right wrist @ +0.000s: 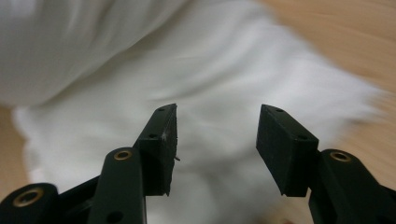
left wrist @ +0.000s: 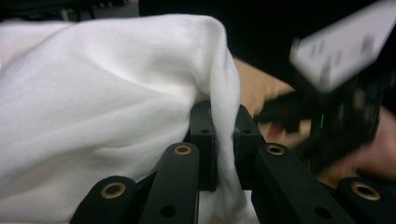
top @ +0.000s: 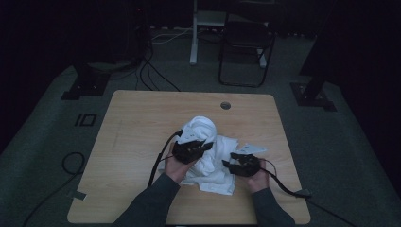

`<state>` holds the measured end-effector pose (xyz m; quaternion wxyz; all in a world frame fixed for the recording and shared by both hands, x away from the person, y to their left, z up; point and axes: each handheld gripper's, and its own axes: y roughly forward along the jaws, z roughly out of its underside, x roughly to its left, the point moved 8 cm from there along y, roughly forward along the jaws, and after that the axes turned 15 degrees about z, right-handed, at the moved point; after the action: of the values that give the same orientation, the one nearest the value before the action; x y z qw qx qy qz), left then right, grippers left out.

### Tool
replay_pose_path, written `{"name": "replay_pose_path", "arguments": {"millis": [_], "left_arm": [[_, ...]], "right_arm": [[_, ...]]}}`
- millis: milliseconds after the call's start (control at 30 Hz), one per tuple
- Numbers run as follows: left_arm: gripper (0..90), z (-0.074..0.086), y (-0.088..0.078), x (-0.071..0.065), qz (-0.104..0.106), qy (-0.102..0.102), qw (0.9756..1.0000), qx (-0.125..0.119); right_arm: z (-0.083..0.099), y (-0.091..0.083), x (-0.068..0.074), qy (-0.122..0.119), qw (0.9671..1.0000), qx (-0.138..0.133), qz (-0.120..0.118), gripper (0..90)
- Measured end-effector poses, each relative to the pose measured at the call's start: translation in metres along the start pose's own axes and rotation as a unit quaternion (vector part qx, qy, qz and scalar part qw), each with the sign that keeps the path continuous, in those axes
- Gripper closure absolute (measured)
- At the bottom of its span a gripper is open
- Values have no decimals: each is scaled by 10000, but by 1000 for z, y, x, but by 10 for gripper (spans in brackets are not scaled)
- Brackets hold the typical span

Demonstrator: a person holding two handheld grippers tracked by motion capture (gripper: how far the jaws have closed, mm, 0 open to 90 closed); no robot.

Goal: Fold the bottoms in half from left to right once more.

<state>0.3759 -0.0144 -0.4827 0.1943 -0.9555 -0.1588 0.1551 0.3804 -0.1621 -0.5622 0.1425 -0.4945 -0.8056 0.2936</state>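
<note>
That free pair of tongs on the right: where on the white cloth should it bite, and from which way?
Probably the loose edge of the white cloth lying flat nearest the right tongs, coming in low from the right side. The left tongs already pinch a raised fold, so the cloth hangs from there. The right jaws stand open with nothing between them, the cloth just beyond.

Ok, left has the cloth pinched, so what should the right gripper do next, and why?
Probably ease the right gripper forward onto the cloth and close on a fold. Its jaws stand open with nothing between them, the white fabric just beyond, while the left gripper is clamped on an edge. The cloth lies crumpled on the table, so a second grip looks needed to spread it.
</note>
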Motion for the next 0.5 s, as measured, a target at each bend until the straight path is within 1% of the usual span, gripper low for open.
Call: {"name": "replay_pose_path", "arguments": {"millis": [33, 100, 167, 233, 300, 367, 400, 500], "left_arm": [[834, 4, 6, -1, 24, -26, 10000, 41], [832, 18, 23, -2, 110, -161, 9996, 180], [830, 33, 37, -3, 152, -212, 9990, 371], [828, 49, 53, -3, 168, -186, 9977, 634], [827, 62, 63, -2, 171, -204, 9965, 789], [826, 62, 63, -2, 171, -204, 9965, 789], [826, 69, 66, -1, 158, -212, 9965, 798], [825, 67, 64, -2, 166, -240, 9966, 770]], "right_arm": [[0, -3, -9, 138, 9999, -46, 52, 475], [-2, -11, -26, 381, 9990, -165, 150, 474], [-5, -17, -33, 471, 9984, -267, 173, 469], [-10, -20, -34, 500, 9980, -355, 136, 467], [-16, -22, -33, 511, 9977, -428, 127, 464], [-18, -23, -32, 507, 9976, -465, 111, 461], [-26, -24, -27, 536, 9970, -556, -9, 452], [-37, -23, -17, 511, 9964, -649, -172, 434]]}}
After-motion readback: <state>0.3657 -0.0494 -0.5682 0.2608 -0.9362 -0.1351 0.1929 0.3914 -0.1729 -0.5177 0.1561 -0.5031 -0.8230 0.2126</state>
